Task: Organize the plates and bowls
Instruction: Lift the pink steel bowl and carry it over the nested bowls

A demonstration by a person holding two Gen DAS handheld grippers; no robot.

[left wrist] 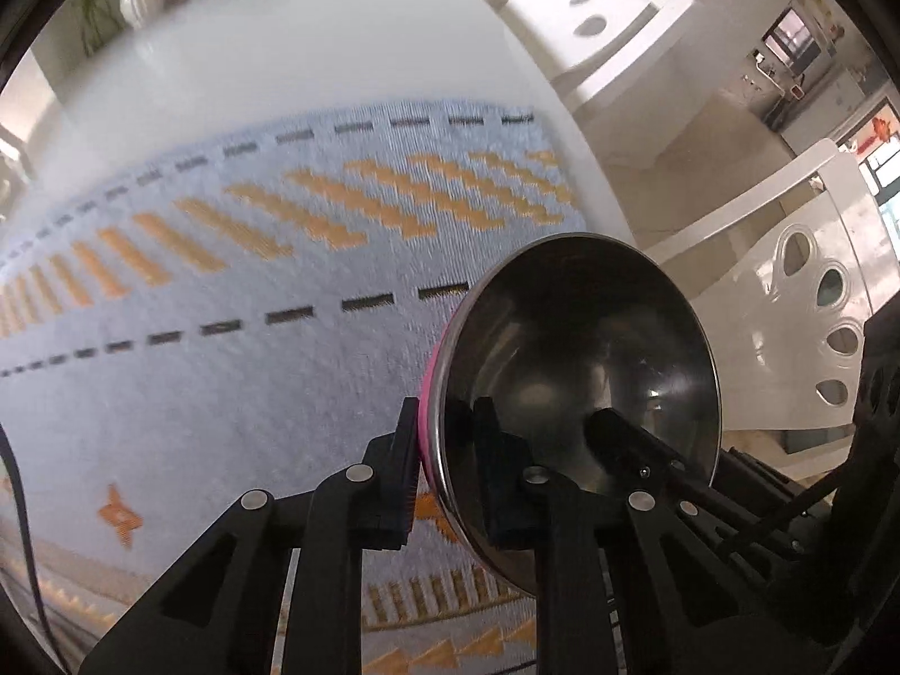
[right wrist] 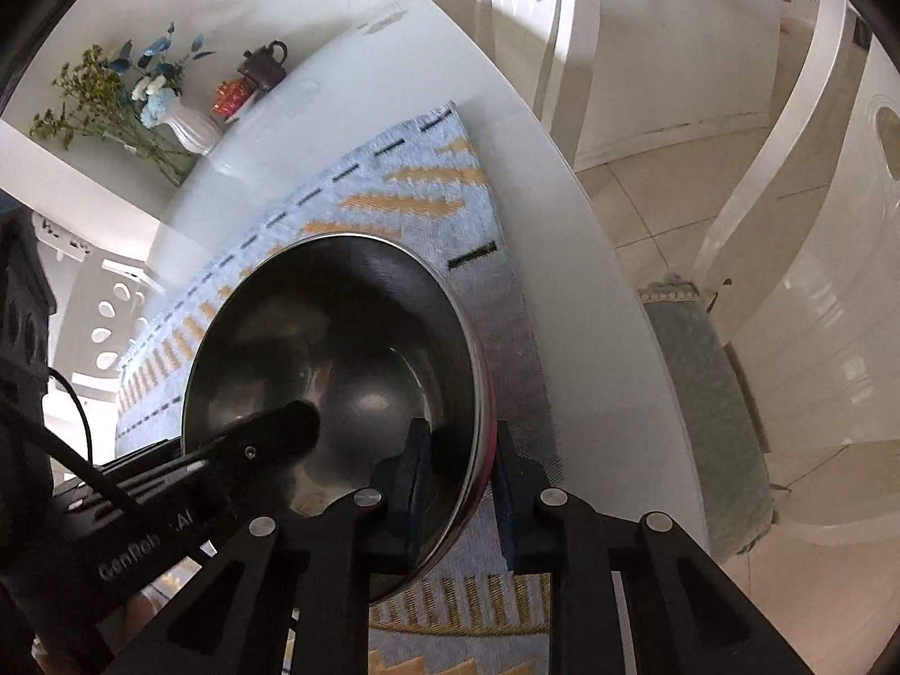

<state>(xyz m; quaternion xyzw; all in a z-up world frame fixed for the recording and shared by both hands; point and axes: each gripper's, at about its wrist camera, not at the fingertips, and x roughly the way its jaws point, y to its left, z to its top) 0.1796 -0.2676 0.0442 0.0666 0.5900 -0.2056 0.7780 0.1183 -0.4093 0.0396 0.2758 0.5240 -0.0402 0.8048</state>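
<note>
Left wrist view shows the left gripper and right gripper each pinching the metal bowl's rim above the bench mat.

Both wrist views look steeply down, close over the patterned mat (each from opposite sides), sharing the steel bowl.

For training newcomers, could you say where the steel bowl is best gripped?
Take the steel bowl by its thin rim from the open side, one finger inside, one on the pink wall; its body is too wide. The left claw and right claw do so.
</note>
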